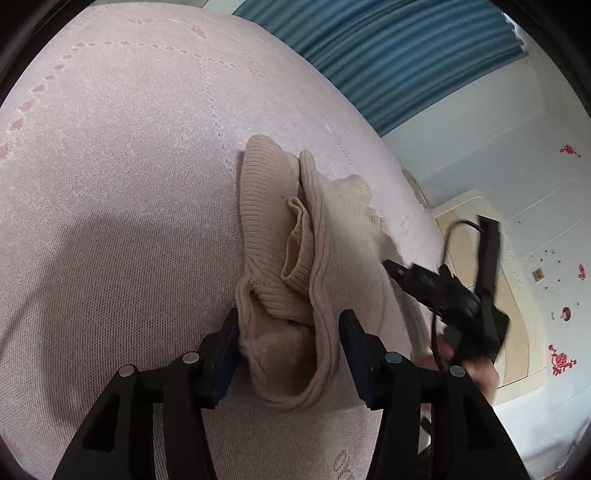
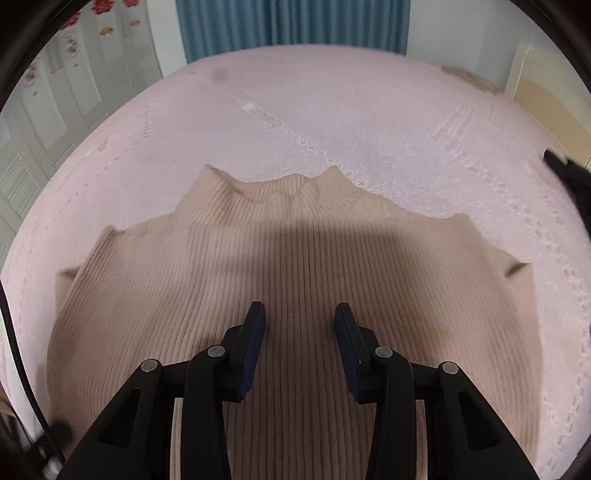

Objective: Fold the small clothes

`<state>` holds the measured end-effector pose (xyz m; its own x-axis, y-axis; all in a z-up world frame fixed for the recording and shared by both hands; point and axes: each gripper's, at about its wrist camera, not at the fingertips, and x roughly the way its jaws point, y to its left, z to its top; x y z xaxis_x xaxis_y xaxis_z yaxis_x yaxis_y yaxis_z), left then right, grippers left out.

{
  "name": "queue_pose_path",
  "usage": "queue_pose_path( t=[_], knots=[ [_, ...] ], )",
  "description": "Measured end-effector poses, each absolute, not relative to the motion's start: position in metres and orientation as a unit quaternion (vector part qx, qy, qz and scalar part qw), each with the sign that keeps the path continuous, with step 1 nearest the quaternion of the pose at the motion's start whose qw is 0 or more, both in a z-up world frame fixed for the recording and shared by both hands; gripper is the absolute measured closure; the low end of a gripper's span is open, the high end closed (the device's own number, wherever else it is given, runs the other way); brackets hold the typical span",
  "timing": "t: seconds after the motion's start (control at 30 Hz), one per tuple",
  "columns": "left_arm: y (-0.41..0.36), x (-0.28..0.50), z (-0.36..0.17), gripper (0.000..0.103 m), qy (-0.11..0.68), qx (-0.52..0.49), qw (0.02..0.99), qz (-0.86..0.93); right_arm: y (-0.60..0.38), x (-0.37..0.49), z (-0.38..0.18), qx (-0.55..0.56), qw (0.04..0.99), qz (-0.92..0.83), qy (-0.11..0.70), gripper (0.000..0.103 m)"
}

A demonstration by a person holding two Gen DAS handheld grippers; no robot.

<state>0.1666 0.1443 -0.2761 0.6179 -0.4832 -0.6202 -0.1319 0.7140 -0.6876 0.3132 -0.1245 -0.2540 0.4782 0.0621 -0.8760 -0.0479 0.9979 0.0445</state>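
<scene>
A beige ribbed sweater point(image 2: 295, 266) lies spread on the pink bed cover point(image 2: 332, 110), its collar pointing away from me. My right gripper point(image 2: 299, 314) hovers over the sweater's body, open, with nothing between its fingers. In the left wrist view a bunched part of the sweater point(image 1: 280, 266), with a cuff folded onto it, runs between the fingers of my left gripper point(image 1: 291, 332). The jaws stand apart around the loose folds; the left pad touches the cloth. The blurred right gripper point(image 1: 454, 291), held by a hand point(image 1: 476, 369), shows at the right.
The pink bed cover point(image 1: 110, 147) fills most of both views. A blue curtain point(image 2: 291, 22) hangs behind the bed, and white cupboard doors point(image 2: 55, 110) stand at the left. Light wooden furniture point(image 1: 461, 236) and a wall with red stickers point(image 1: 561, 362) lie past the bed's edge.
</scene>
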Motion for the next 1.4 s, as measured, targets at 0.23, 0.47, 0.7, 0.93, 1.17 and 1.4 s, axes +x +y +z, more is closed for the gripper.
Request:
queue_pose_path(
  t=[0.23, 0.47, 0.7, 0.93, 1.17, 1.4],
  knots=[
    [0.148, 0.166, -0.276, 0.049, 0.422, -0.373, 0.819, -0.114, -0.12, 0.337, -0.256, 0.006, 0.852, 0.011, 0.523, 0.064],
    [0.147, 0.155, -0.277, 0.049, 0.422, -0.373, 0.816, -0.133, -0.118, 0.267, -0.234, -0.044, 0.863, 0.032, 0.501, 0.064],
    [0.138, 0.153, -0.276, 0.049, 0.425, -0.362, 0.82, -0.13, -0.119, 0.186, -0.231, -0.061, 0.872, 0.055, 0.482, 0.064],
    [0.134, 0.174, -0.277, 0.051, 0.41, -0.399, 0.813, -0.11, -0.138, 0.147, -0.228, -0.026, 0.878, 0.134, 0.459, 0.069],
    [0.131, 0.186, -0.279, 0.061, 0.411, -0.419, 0.806, -0.079, -0.24, 0.142, -0.2, 0.072, 0.924, 0.049, 0.373, 0.069],
    [0.14, 0.204, -0.287, 0.076, 0.42, -0.452, 0.785, -0.055, -0.335, 0.132, -0.22, 0.195, 0.906, -0.043, 0.373, 0.07]
  ],
)
